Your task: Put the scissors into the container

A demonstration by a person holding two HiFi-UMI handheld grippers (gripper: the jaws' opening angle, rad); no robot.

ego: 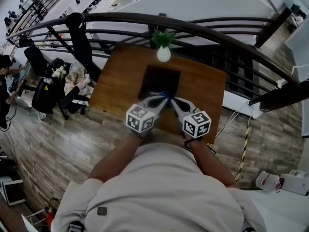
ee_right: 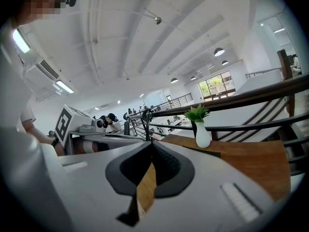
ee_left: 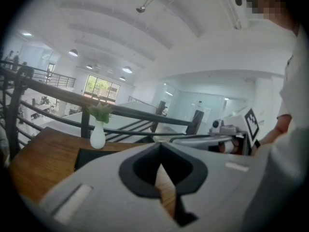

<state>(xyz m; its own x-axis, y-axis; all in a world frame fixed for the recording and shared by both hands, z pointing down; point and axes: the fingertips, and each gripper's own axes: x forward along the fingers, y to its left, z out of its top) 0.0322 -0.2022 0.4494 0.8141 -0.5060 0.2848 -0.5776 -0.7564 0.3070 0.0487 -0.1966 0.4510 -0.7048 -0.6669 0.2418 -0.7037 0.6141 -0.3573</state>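
- Scissors could not be made out; only a small blue bit (ego: pixel 165 94) showed at the tool tips, beside the near edge of the dark container (ego: pixel 159 79).
- Left tool (ee_left: pixel 160 148) and right tool (ee_right: pixel 152 146) were both closed on nothing. Held out on level forearms, their tips converged above the counter (ego: pixel 120 76).
- What lay inside the dark container was unclear.
- White vase (ego: pixel 163 54) stood behind it, with a railing (ego: pixel 145 18) past the far edge.

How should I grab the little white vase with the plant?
Probably by the narrow neck of the white vase, just under the leaves, coming in level from the near side. It stands upright at the wooden table's far edge by the railing, and its round belly might slip.
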